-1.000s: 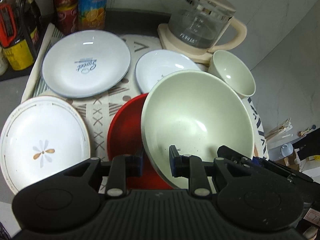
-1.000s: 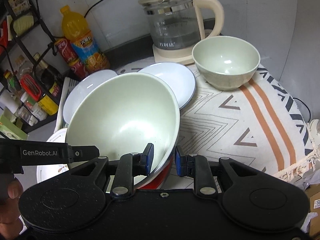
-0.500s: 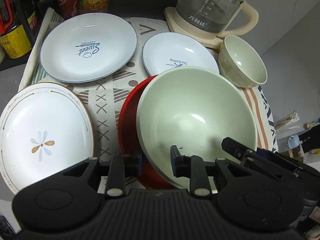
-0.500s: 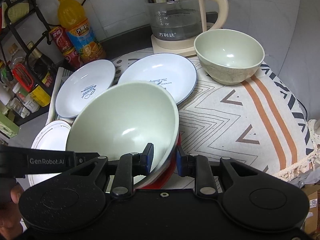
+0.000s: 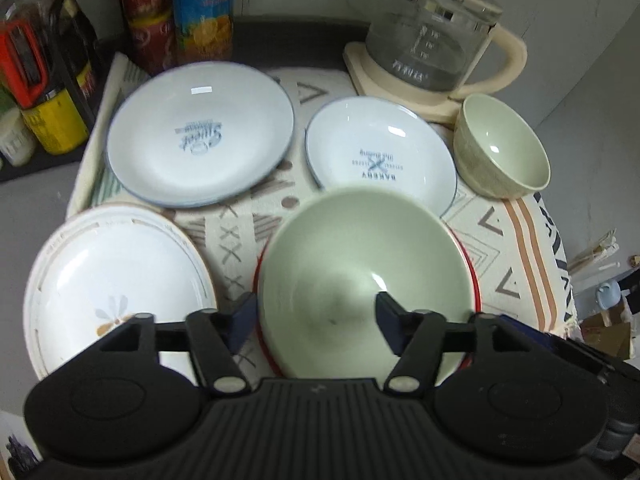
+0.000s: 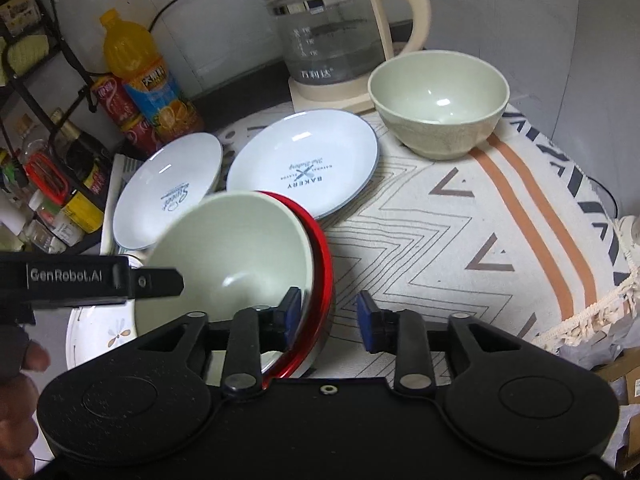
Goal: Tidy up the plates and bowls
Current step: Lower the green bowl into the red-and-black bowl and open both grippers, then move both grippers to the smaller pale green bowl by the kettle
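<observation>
Opening both grippers (image 5: pixel 316 322) (image 6: pixel 328 316), we release the green bowl (image 5: pixel 360 264) nested in the red bowl (image 6: pixel 320 264).

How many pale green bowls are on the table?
2: a large green bowl nested in the red bowl near both grippers, and a small green bowl beside the kettle.

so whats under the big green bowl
A red dish: its rim shows around the big green bowl, which sits nested in it. The red dish's inside is covered, so anything in there can't be seen.
</observation>
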{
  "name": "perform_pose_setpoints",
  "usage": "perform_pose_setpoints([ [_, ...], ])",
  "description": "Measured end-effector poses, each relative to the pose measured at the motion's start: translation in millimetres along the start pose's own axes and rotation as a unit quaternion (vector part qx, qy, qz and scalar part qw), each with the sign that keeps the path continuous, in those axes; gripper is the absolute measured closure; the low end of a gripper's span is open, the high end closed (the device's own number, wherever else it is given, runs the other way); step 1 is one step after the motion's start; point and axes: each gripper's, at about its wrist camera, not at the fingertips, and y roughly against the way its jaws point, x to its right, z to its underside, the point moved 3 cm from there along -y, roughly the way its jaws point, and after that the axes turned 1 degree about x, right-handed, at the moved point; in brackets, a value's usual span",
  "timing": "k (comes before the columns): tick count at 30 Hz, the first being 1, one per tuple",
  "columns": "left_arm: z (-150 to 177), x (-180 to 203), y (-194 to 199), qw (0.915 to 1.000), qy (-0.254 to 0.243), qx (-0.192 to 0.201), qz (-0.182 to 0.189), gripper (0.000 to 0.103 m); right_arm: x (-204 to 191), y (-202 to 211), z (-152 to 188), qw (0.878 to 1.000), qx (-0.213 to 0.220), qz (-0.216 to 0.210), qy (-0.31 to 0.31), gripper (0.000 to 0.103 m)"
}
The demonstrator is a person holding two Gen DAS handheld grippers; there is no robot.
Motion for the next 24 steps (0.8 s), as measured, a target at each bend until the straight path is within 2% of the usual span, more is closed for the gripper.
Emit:
perform_pose_setpoints([
  [1,-1,2,3,1.0,-0.004,0.008,-0.001,0.032,1,3,0,1.0,0.004,0.002,0.001,0.054],
  [3,-2,4,8,0.9998,-0.006,0.02,-0.002,0.023,5,7,0,1.0,0.011,0.001,-0.001,0.05],
  [6,-4,3,13,0.9994,0.008,0.033,-0.004,0.022,10,16,0,1.0,0.026,-0.002,-0.005,0.041],
  [8,-3,3,16,0.9992,0.014,0.037,-0.007,0.021,15,24,0,0.999,0.042,0.002,-0.004,0.025],
  [13,4,10,23,0.999,0.029,0.032,0.009,0.015,29,40,0,0.998,0.059,0.014,-0.007,0.006],
  [16,9,16,27,0.9989,0.029,0.037,-0.002,0.015,37,47,2,0.998,0.065,0.022,-0.008,0.001],
  [20,16,25,37,0.9982,0.033,0.048,-0.011,0.014,49,59,5,0.997,0.075,0.028,-0.013,0.0],
  [24,22,37,49,0.9975,0.028,0.065,-0.007,0.006,60,70,7,0.996,0.087,0.028,-0.017,0.0],
])
